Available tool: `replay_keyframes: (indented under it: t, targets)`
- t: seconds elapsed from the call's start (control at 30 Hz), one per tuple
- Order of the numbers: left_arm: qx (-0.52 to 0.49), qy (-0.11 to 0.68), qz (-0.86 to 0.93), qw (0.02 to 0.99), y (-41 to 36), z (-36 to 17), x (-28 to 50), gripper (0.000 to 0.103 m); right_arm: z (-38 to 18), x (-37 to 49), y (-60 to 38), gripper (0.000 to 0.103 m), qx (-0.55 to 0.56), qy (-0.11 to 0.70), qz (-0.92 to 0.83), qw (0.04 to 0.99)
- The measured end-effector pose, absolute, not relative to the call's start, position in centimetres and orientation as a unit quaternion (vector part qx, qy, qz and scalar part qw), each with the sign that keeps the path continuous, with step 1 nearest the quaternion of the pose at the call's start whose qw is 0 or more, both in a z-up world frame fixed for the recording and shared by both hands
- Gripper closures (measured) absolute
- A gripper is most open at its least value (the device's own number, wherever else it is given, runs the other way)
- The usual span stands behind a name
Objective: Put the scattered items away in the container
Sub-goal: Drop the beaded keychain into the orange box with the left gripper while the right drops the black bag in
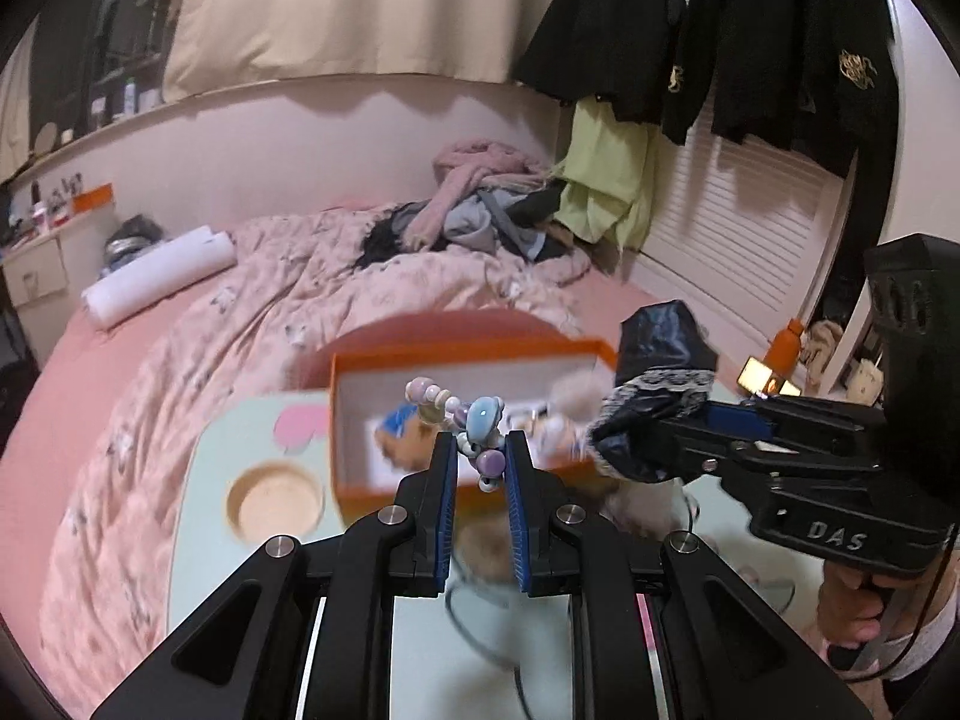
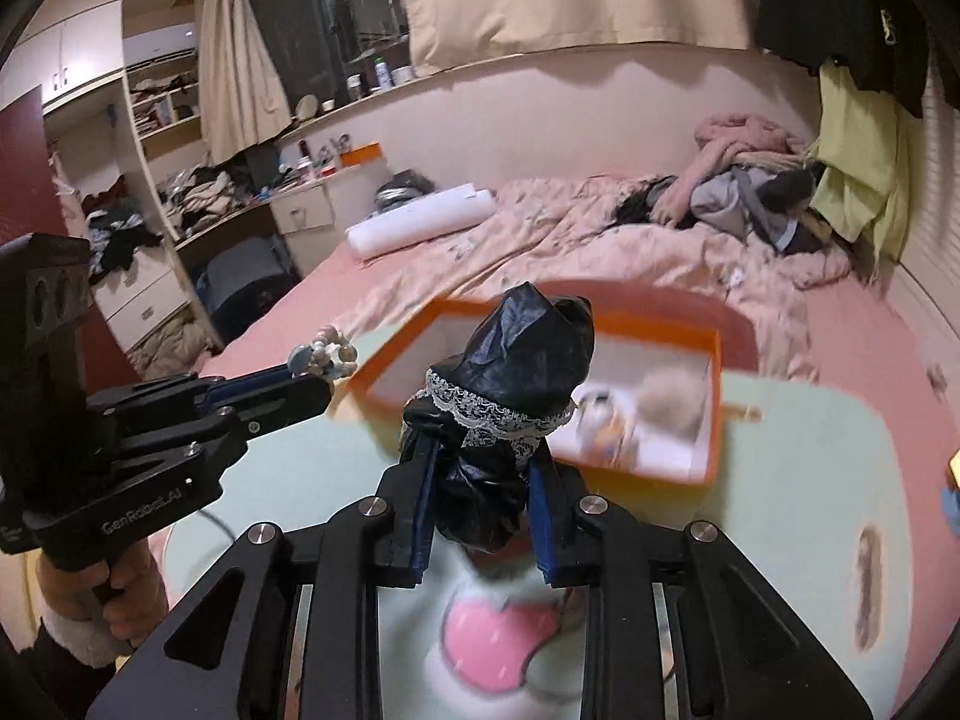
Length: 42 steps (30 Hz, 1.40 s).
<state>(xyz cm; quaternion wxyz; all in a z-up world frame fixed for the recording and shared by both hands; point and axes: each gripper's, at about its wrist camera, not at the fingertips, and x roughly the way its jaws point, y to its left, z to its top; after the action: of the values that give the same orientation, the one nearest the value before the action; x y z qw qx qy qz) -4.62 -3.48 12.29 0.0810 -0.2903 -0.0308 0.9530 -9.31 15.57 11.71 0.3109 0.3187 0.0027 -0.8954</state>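
My left gripper (image 1: 480, 450) is shut on a pastel bead bracelet (image 1: 474, 420) held in the air before the orange box (image 1: 468, 354). The bracelet (image 2: 327, 357) and left gripper (image 2: 312, 387) also show at the left of the right wrist view. My right gripper (image 2: 480, 450) is shut on a black shiny hair tie with white lace trim (image 2: 516, 372), lifted above the mint table (image 2: 810, 480). That hair tie (image 1: 654, 384) appears at the right of the left wrist view, in the right gripper (image 1: 624, 438). The orange box (image 2: 714, 372) holds a fluffy item and several small things.
A round wooden coaster (image 1: 275, 504) lies on the mint table (image 1: 204, 540) left of the box. A cable (image 1: 480, 630) runs across the table near me. Behind the table is a bed with a pink quilt (image 1: 300, 300) and piled clothes (image 1: 480, 210).
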Motion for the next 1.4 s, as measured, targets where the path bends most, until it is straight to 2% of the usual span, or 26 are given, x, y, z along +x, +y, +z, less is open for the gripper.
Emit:
replay_keyframes:
  t: [0.2, 0.4, 0.53, 0.57, 0.6, 0.63, 0.67, 0.7, 0.83, 0.9, 0.97, 1.1, 1.23, 1.4]
  targets:
    - [-0.315, -0.050, 0.944, 0.080, -4.6, 13.0, -10.4, 0.088, 11.5, -14.5, 14.9, 0.076, 0.339, 0.007, -0.900, 0.276]
    - [-0.362, -0.047, 0.929, 0.063, -4.1, 9.9, -15.6, 0.087, 10.0, -18.4, 13.9, 0.075, 0.368, 0.014, -0.894, 0.254]
    - [-0.373, -0.042, 0.926, 0.049, -4.0, 8.4, -17.1, 0.087, 9.0, -19.7, 13.0, 0.070, 0.381, 0.036, -0.896, 0.223]
    - [-0.371, -0.039, 0.927, 0.047, -3.9, 8.4, -17.1, 0.080, 8.7, -20.0, 13.0, 0.068, 0.385, 0.034, -0.896, 0.218]
    - [-0.369, -0.037, 0.928, 0.043, -4.0, 8.4, -17.1, 0.059, 8.6, -20.2, 13.1, 0.063, 0.389, 0.030, -0.895, 0.218]
    - [-0.367, -0.038, 0.928, 0.041, -4.0, 8.6, -17.0, 0.049, 8.5, -20.4, 13.2, 0.057, 0.392, 0.027, -0.894, 0.216]
    - [-0.361, -0.042, 0.931, 0.032, -4.3, 8.8, -16.7, 0.034, 8.4, -20.4, 13.3, 0.055, 0.392, 0.024, -0.894, 0.214]
    - [-0.356, -0.048, 0.933, 0.033, -4.7, 9.0, -16.4, 0.025, 8.5, -20.3, 13.5, 0.054, 0.387, 0.023, -0.899, 0.206]
    - [-0.335, -0.075, 0.938, 0.038, -5.9, 10.0, -14.5, 0.020, 9.3, -18.9, 14.8, 0.039, 0.358, 0.012, -0.912, 0.199]
    - [-0.333, -0.079, 0.939, 0.037, -6.0, 10.2, -13.5, 0.012, 10.0, -17.6, 15.7, 0.038, 0.341, 0.001, -0.918, 0.201]
    - [-0.331, -0.076, 0.940, 0.036, -5.8, 10.1, -11.9, 0.009, 10.3, -16.3, 16.3, 0.038, 0.334, -0.004, -0.920, 0.206]
    - [-0.337, -0.060, 0.939, 0.044, -4.5, 9.0, -8.5, 0.006, 10.4, -12.1, 17.2, 0.038, 0.326, -0.005, -0.922, 0.207]
    - [-0.357, -0.042, 0.932, 0.039, -3.2, 6.9, -4.9, 0.006, 9.1, -8.2, 17.6, 0.027, 0.327, 0.012, -0.919, 0.218]
    - [-0.362, -0.021, 0.932, 0.011, -2.3, 4.5, -1.9, 0.006, 5.7, -5.4, 18.0, 0.027, 0.359, 0.046, -0.906, 0.219]
